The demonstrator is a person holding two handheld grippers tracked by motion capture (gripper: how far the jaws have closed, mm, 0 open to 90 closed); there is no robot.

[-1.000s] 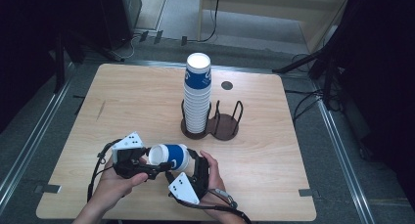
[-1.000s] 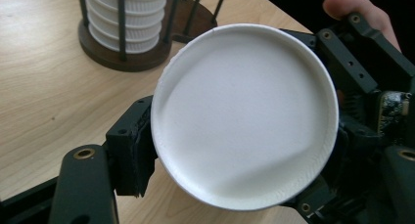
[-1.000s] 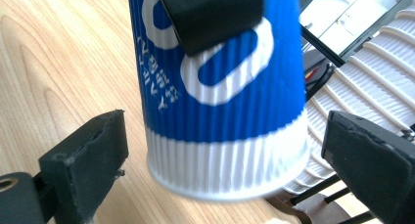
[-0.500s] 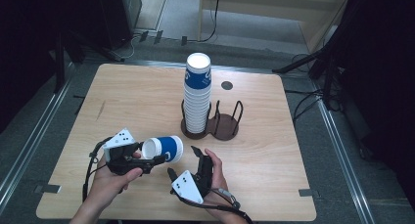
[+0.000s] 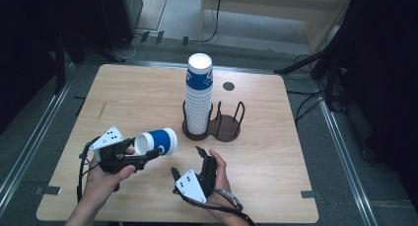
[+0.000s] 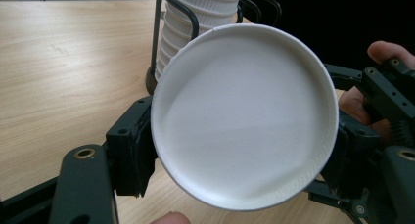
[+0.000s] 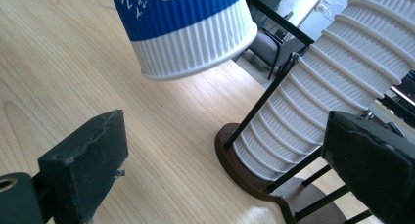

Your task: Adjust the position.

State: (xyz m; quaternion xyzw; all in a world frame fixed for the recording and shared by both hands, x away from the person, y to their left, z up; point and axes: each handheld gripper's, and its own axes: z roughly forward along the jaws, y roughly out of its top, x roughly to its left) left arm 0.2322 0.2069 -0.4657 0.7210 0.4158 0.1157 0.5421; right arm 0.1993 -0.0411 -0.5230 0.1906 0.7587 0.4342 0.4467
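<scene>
- Blue-and-white ribbed paper cup [image 5: 156,141] carried white characters on its blue band, too small and cropped to read in the right gripper view.
- It lay on its side above the wooden table [image 5: 123,97], long axis roughly level, closed base toward the cup stack [image 5: 198,95] in the dark wire holder [image 5: 227,127].
- Its mouth faced the left gripper [image 5: 129,156], whose jaws clamped the rim.
- Right gripper [image 5: 200,160] sat just beside the cup, jaws spread wide with nothing between them.
</scene>
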